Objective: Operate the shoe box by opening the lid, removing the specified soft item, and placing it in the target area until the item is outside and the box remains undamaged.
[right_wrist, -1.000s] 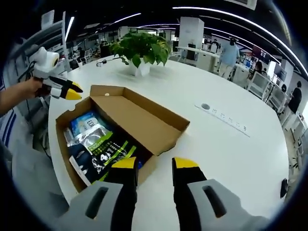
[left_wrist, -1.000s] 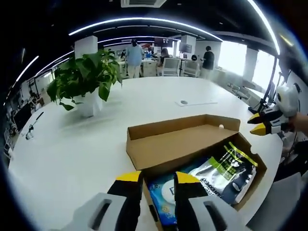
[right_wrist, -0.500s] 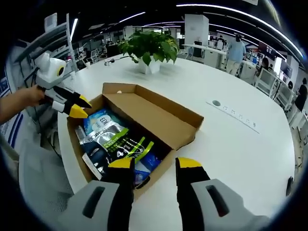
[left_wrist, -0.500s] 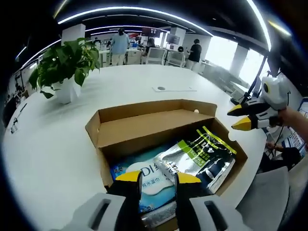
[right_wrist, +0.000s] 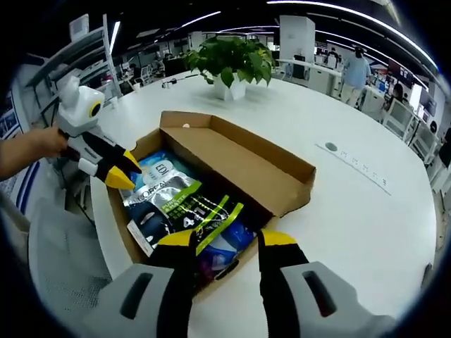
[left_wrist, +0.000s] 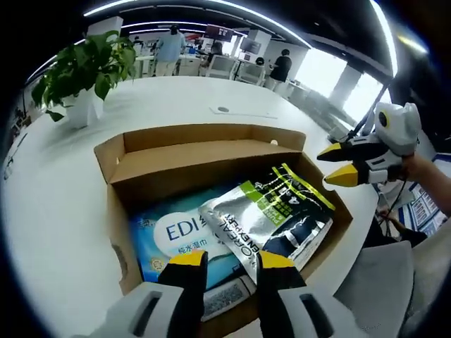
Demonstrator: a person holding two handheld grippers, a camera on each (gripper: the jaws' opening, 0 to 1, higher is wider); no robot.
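**Open box, both grippers over it**

Shoe box (left_wrist: 211,158) sits open on the white table (left_wrist: 63,190), its lid folded back on the far side as seen in the left gripper view. Inside lie soft packs: a silver-and-green pouch (left_wrist: 271,215) resting on top, tilted, partly covering a blue pack (left_wrist: 176,236) marked "EDI". A dark flat pack edge shows under them at the near wall — too little visible to tell what it is.

Left gripper (left_wrist: 224,260) hovers over the near edge of the box, yellow-tipped jaws a small gap apart, nothing between them; tips sit above the blue pack and the pouch's lower edge. Contact cannot be told.

Right gripper (right_wrist: 225,239) is likewise above the box's opposite end, jaws parted by a similar gap and holding nothing, tips over the pouch (right_wrist: 187,208). In the left gripper view it comes in from the right, held in a hand (left_wrist: 423,169), tips just beside the box's right wall — jaws apart there too.

A potted plant (left_wrist: 81,70) stands on the table well beyond the box. People stand at desks far off in the room.
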